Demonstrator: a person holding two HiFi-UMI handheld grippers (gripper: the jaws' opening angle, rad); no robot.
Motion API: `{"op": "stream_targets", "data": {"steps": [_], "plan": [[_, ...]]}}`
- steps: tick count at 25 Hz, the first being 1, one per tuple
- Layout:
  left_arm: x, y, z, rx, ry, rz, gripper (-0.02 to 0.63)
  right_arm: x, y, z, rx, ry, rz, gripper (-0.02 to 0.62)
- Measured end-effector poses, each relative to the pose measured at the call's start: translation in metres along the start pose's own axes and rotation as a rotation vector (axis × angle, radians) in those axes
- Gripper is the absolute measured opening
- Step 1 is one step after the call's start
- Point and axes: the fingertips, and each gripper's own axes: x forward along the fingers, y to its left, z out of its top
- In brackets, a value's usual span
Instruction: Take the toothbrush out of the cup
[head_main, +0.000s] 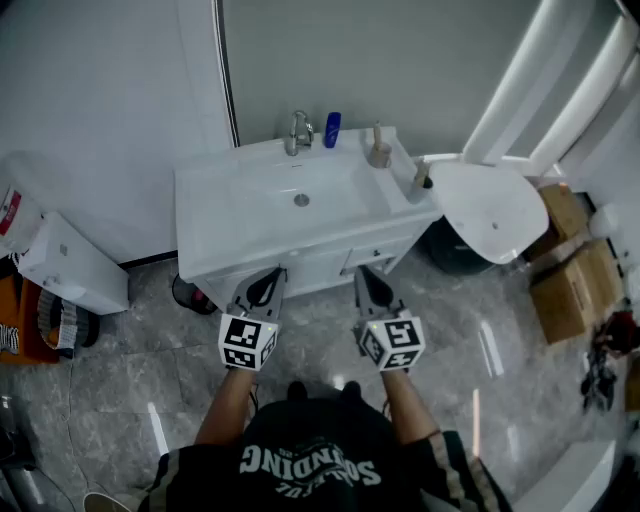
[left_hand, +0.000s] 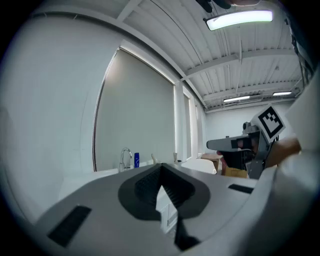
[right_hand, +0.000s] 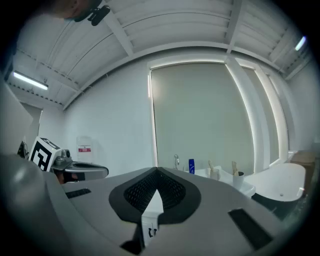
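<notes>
Two cups stand on the right rim of the white washbasin (head_main: 215, 215). The rear cup (head_main: 379, 155) holds an upright toothbrush (head_main: 377, 134); the front cup (head_main: 420, 189) holds another upright brush (head_main: 424, 170). In the right gripper view both cups (right_hand: 215, 174) (right_hand: 238, 178) show far ahead, to the right. My left gripper (head_main: 268, 281) and right gripper (head_main: 368, 276) hover side by side in front of the cabinet, well short of the cups. Both are shut and hold nothing; the left gripper's (left_hand: 161, 168) and the right gripper's (right_hand: 156, 173) pads meet at the tips.
A faucet (head_main: 298, 132) and a blue bottle (head_main: 332, 128) stand at the basin's back edge. A white rounded fixture (head_main: 492, 208) sits right of the vanity, with a dark bin (head_main: 452, 250) and cardboard boxes (head_main: 568, 285) beside it. A white box (head_main: 70, 266) sits on the floor at left.
</notes>
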Motion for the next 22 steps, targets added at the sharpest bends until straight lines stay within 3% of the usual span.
{"op": "stream_targets", "data": {"steps": [22], "plan": [[-0.004, 0.004, -0.01, -0.021, 0.017, -0.028, -0.002, -0.001, 0.02, 0.0, -0.014, 0.029, 0.03, -0.005]]}}
